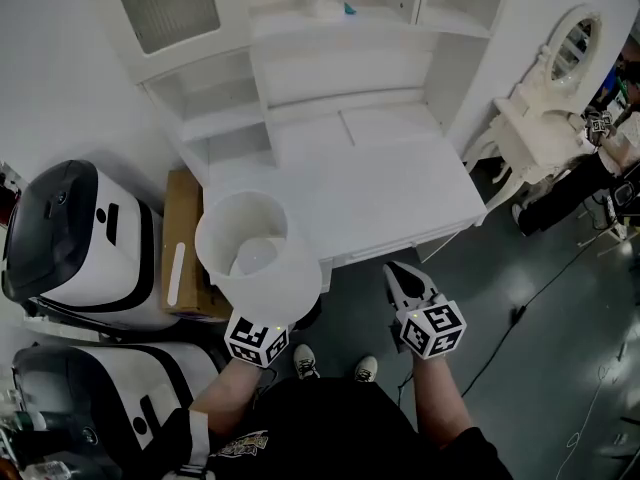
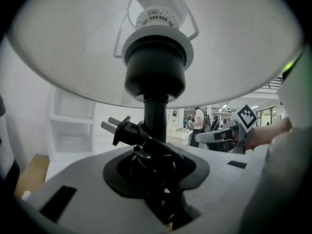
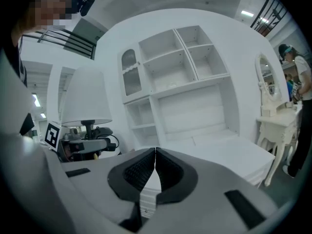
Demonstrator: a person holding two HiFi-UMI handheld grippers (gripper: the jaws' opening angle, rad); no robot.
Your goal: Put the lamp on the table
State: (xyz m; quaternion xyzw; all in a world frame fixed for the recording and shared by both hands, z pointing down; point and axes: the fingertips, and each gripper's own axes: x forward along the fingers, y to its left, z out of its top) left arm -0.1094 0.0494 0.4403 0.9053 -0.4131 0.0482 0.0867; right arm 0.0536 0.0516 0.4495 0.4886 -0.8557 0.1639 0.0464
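I hold the lamp upright in the air, just off the front left corner of the white table [image 1: 380, 183]. Its white shade [image 1: 258, 253] hides the left jaws in the head view; only the marker cube [image 1: 257, 340] shows below it. In the left gripper view my left gripper [image 2: 153, 172] is shut on the black lamp stem [image 2: 155, 116], with the coiled cord and plug [image 2: 118, 129] bunched at the jaws. My right gripper [image 1: 405, 280] hovers before the table's front edge, shut and empty [image 3: 155, 165]. The lamp [image 3: 85, 101] also shows at the left of the right gripper view.
A white shelf unit [image 1: 330, 58] rises behind the table. Two black-and-white machines [image 1: 70, 243] and a cardboard box [image 1: 182, 233] crowd the left side. A white dressing table with a mirror [image 1: 545, 108] and a person [image 1: 590, 173] are at the right; cables run over the grey floor.
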